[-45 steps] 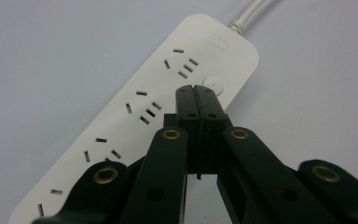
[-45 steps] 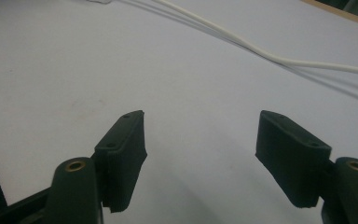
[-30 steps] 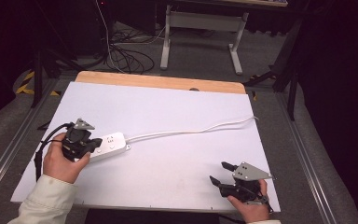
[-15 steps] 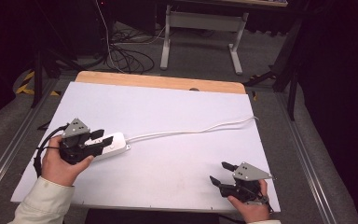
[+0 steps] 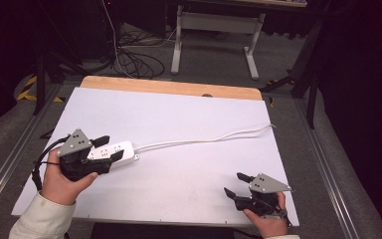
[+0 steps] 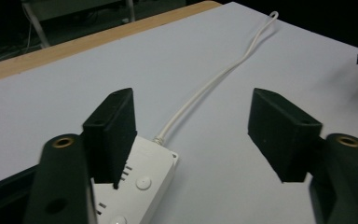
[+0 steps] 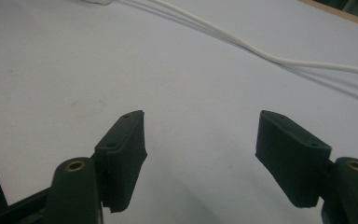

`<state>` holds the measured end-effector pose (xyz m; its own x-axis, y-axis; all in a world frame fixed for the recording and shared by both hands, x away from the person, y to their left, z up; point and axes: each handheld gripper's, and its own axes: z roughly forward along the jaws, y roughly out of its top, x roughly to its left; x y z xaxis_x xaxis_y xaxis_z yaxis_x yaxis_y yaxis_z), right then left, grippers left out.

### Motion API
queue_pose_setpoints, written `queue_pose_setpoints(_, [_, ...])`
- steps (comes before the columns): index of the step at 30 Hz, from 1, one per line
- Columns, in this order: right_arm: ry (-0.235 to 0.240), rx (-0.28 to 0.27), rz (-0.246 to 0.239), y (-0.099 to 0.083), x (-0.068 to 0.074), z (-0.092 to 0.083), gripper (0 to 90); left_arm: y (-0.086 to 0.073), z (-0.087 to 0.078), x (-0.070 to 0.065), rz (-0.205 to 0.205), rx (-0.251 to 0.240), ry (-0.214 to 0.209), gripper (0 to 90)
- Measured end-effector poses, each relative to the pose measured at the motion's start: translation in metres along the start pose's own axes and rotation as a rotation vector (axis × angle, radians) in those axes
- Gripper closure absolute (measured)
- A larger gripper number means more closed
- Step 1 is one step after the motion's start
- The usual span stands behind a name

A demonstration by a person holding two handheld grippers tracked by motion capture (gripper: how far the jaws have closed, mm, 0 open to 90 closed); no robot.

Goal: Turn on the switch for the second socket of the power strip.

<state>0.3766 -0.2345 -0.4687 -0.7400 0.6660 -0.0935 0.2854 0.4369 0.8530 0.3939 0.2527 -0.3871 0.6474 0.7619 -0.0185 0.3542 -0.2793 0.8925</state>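
The left gripper [image 6: 193,135] hung released over the power strip [image 6: 137,184], probably lining up; the right gripper [image 7: 200,158] waited, also released.

The left tool [image 5: 105,148] drew back toward the person and the worktop's left edge, uncovering more of the white power strip [image 5: 113,151].

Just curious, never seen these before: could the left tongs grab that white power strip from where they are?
Probably yes. The left tongs are open right over the power strip, one jaw above it, and nothing sits in between on the white table.
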Motion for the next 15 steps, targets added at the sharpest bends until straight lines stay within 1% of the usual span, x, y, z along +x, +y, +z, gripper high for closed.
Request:
queue_pose_setpoints(1, [0.000, 0.000, 0.000, 0.000, 0.000, 0.000, 33.5, 0.000, 0.000, 0.000, 0.001, -0.001, -0.008, 27.3])
queue_pose_setpoints(2, [0.001, -0.002, -0.002, 0.000, 0.000, 0.000, 33.5, -0.001, -0.001, -0.001, -0.013, -0.003, -0.025, 22.6])
queue_pose_setpoints(3, [0.000, -0.002, -0.001, 0.000, 0.000, 0.000, 33.5, -0.002, -0.001, -0.001, -0.019, -0.012, -0.045, 18.7])
queue_pose_setpoints(5, [0.001, -0.004, 0.000, 0.000, 0.000, 0.000, 33.5, -0.005, -0.003, -0.001, -0.022, -0.036, -0.082, 15.1])
queue_pose_setpoints(6, [0.001, -0.004, -0.001, 0.000, 0.000, 0.000, 33.5, -0.006, -0.004, -0.001, -0.014, -0.041, -0.101, 13.5])
queue_pose_setpoints(7, [0.000, -0.004, -0.001, 0.000, 0.000, -0.001, 33.5, -0.008, -0.005, -0.002, -0.014, -0.045, -0.116, 12.1])
queue_pose_setpoints(10, [0.002, -0.006, -0.001, 0.000, 0.000, -0.001, 33.5, -0.013, -0.009, -0.002, 0.012, -0.071, -0.155, 10.0])
queue_pose_setpoints(12, [0.005, -0.007, -0.002, 0.000, 0.000, -0.001, 33.5, -0.017, -0.012, -0.002, 0.024, -0.082, -0.172, 9.0])
queue_pose_setpoints(13, [0.005, -0.007, -0.002, 0.000, 0.000, -0.001, 33.5, -0.019, -0.013, -0.002, 0.036, -0.081, -0.175, 9.0])
queue_pose_setpoints(14, [0.004, -0.008, -0.002, 0.000, 0.000, -0.001, 33.4, -0.022, -0.014, -0.003, 0.035, -0.087, -0.177, 9.0])
queue_pose_setpoints(15, [0.005, -0.008, -0.002, 0.000, 0.000, -0.001, 33.5, -0.024, -0.016, -0.003, 0.050, -0.085, -0.180, 9.0])
